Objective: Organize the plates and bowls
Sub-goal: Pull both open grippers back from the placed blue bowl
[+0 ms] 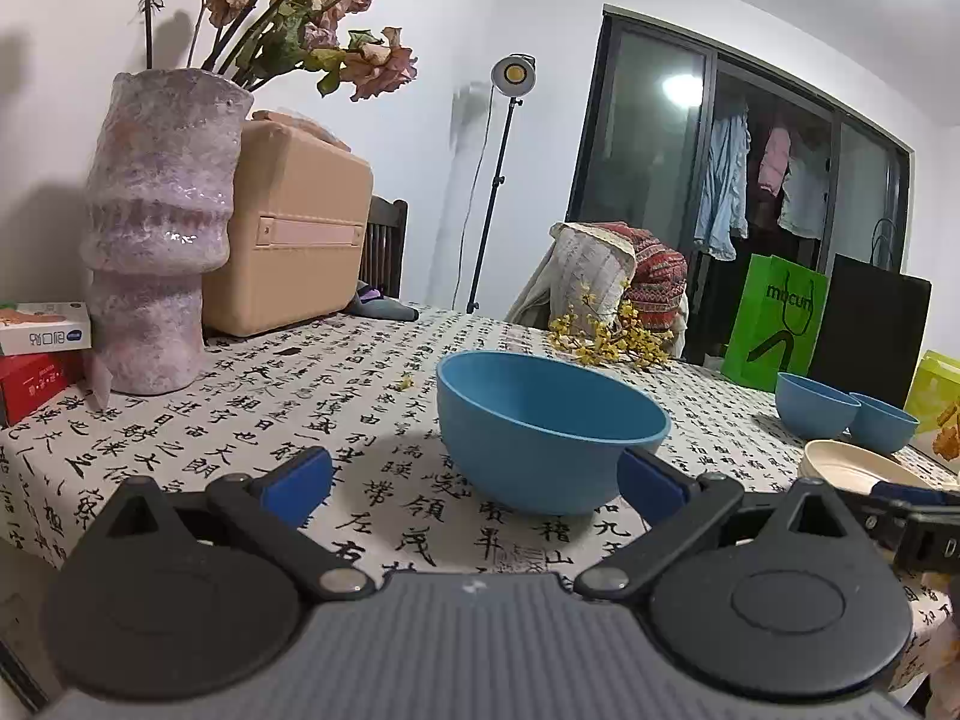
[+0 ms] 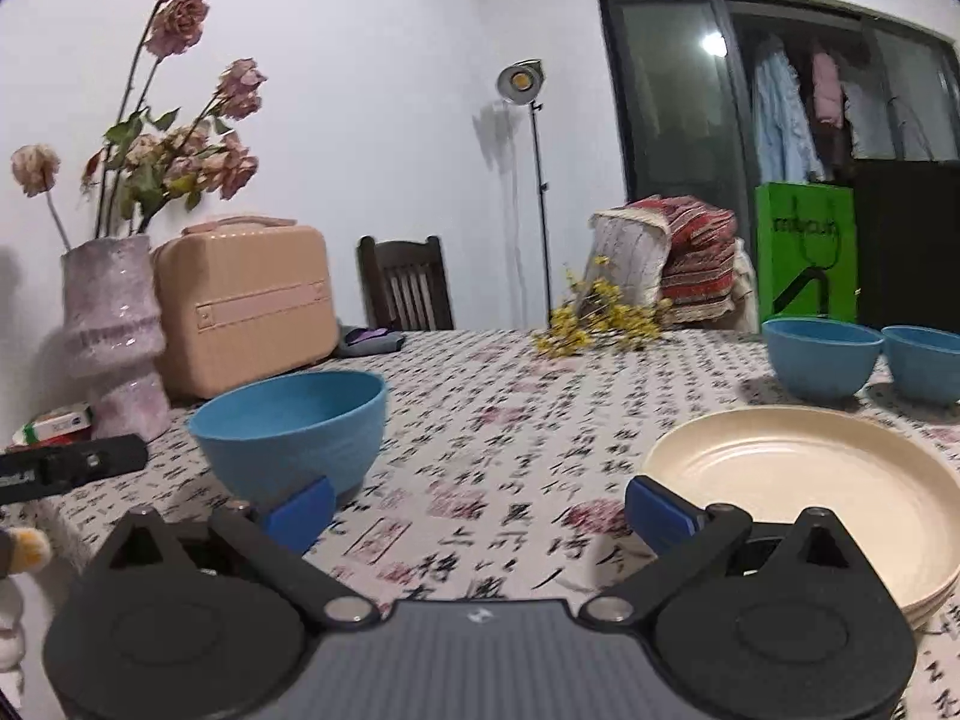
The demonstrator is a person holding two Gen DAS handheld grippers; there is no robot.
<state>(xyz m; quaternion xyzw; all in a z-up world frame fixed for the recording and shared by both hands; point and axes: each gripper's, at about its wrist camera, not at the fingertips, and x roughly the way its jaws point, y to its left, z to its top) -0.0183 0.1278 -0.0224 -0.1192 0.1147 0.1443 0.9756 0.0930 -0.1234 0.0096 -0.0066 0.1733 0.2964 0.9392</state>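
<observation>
Both claws open: left claw (image 1: 474, 489) near bowl (image 1: 549, 429), right claw (image 2: 480, 510) beside plates (image 2: 804, 480) on desk (image 2: 510, 396).

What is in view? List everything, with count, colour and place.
bowls: 3, blue; one near left, two far right
plates: cream stack, near right; count unclear
vase: 1, mauve, dried roses, far left
case: 1, tan, beside vase
boxes: white on red, left edge
sprig: 1, yellow, far edge
bags: green, black, right
chair: 1, dark, behind table
lamp: 1, by wall
left gripper: open, at near bowl
right gripper: open, between bowl and plates
</observation>
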